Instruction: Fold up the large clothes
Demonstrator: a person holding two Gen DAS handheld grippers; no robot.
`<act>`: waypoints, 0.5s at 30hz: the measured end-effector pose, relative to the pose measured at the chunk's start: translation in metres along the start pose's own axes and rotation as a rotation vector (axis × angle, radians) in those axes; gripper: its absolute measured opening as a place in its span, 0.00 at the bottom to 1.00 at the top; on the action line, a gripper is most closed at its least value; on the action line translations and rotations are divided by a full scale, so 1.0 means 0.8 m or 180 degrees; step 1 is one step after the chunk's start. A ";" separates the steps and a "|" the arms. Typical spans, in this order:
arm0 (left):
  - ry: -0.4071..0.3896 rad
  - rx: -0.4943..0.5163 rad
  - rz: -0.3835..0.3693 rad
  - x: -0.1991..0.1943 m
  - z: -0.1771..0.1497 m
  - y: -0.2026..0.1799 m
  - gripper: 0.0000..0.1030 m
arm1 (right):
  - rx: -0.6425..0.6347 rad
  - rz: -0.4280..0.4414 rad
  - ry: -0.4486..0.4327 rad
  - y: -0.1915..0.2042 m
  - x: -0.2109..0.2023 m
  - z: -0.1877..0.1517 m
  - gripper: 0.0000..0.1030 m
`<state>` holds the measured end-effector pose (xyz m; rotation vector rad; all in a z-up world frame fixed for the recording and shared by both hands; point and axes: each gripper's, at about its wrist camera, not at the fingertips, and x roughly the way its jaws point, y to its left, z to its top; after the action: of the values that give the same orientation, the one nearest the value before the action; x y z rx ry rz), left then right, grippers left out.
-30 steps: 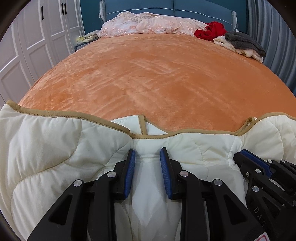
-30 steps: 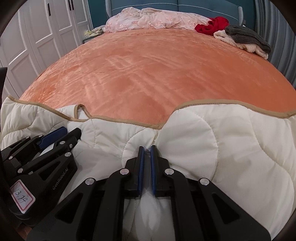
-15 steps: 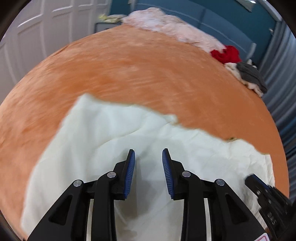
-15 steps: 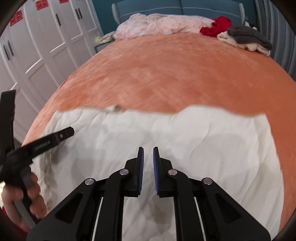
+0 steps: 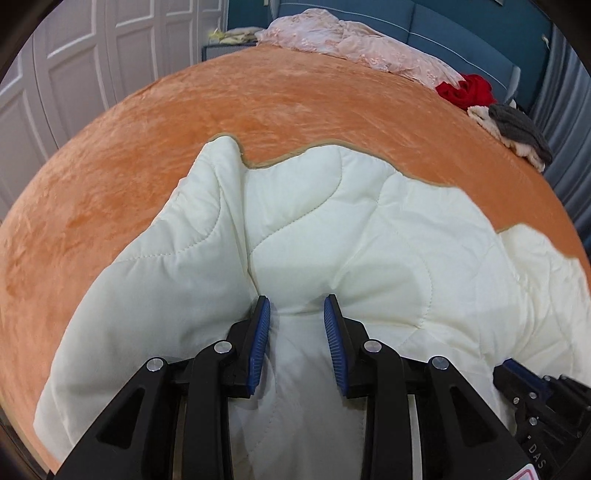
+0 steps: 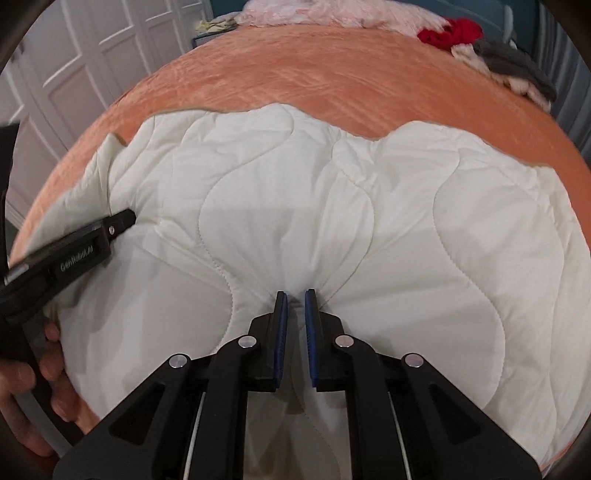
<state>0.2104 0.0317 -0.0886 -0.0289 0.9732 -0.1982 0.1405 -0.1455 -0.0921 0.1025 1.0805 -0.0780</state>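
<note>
A large cream quilted garment (image 5: 332,229) with tan edging lies on the orange bedspread (image 5: 258,110); it also fills the right wrist view (image 6: 295,192). My left gripper (image 5: 296,306) has its jaws partly apart with a fold of the cream fabric bunched between them. My right gripper (image 6: 295,295) is nearly closed and pinches a fold of the same garment. The left gripper also shows at the left of the right wrist view (image 6: 122,219), resting on the fabric. The right gripper shows at the lower right of the left wrist view (image 5: 517,373).
At the bed's far end lie a pink bedcover (image 5: 351,44), a red garment (image 5: 467,88) and a grey and cream pile (image 5: 517,129). White wardrobe doors (image 5: 74,74) stand on the left. A blue headboard (image 5: 424,22) is behind.
The garment was swung up and laid back down on the bed. It now lies further onto the bedspread, and both grippers still hold folds of it.
</note>
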 end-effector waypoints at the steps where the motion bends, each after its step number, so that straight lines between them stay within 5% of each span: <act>1: -0.0014 0.0012 -0.0003 0.002 0.000 -0.001 0.29 | -0.0028 -0.0019 -0.0046 0.001 0.002 -0.004 0.08; 9: 0.0032 -0.0105 -0.0149 -0.020 0.009 0.006 0.30 | 0.0111 0.0059 -0.0028 -0.007 -0.001 -0.002 0.07; 15: 0.0078 -0.0687 -0.0442 -0.106 -0.026 0.073 0.56 | 0.0192 0.0228 0.0065 0.007 -0.051 -0.015 0.10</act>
<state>0.1557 0.1053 -0.0379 -0.2930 1.0145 -0.2206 0.1117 -0.1379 -0.0611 0.1965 1.0941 -0.0451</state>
